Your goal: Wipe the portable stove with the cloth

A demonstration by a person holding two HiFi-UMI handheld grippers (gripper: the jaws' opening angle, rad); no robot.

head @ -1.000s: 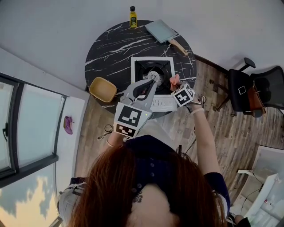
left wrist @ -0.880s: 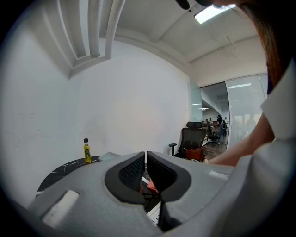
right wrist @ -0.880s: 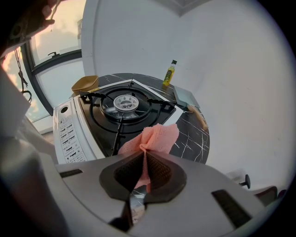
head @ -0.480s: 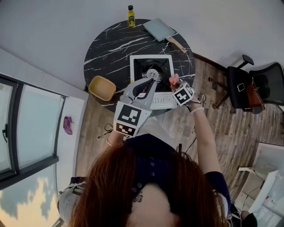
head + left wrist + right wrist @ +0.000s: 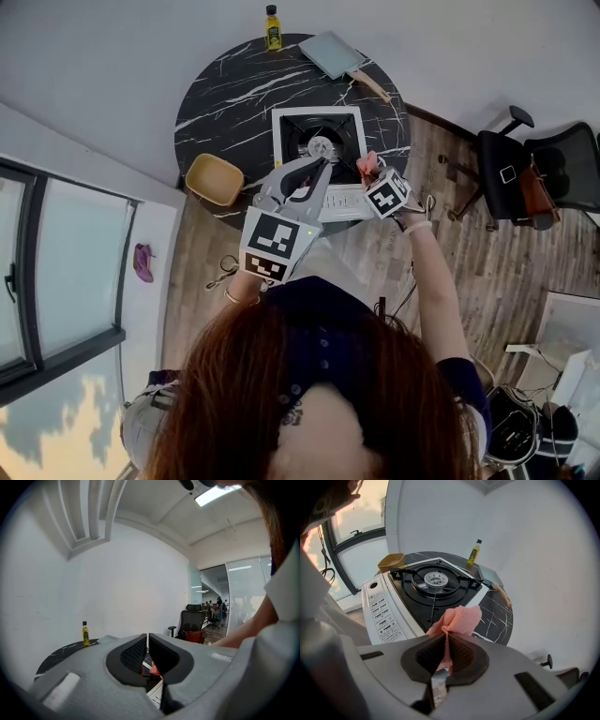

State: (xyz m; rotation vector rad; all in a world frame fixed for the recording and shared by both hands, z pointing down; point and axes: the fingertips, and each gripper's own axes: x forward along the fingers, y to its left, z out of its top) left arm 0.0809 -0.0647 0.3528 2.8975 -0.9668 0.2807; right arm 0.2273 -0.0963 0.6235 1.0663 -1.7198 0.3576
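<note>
A white portable stove [image 5: 286, 122] [image 5: 382, 606] with a black top and a round burner [image 5: 435, 579] stands on the round black marble table [image 5: 225, 84]. My right gripper [image 5: 367, 172] [image 5: 446, 637] is shut on a pink cloth [image 5: 458, 618] [image 5: 367, 166], held above the stove's near right corner. My left gripper [image 5: 321, 167] [image 5: 147, 641] hovers over the stove's front edge, its jaws shut with nothing between them; a bit of the pink cloth [image 5: 155, 669] shows past them.
A yellow oil bottle [image 5: 272, 26] [image 5: 474, 551] [image 5: 85, 633] stands at the table's far edge. A grey square pan with a wooden handle [image 5: 339, 60] [image 5: 493, 581] lies at the back right. A tan bowl [image 5: 215, 179] [image 5: 391, 561] sits at the left. An office chair [image 5: 511, 178] stands right.
The head camera has shifted slightly, so the table sits a little higher in view. Both grippers keep their places over the stove's front, the right still holding the cloth.
</note>
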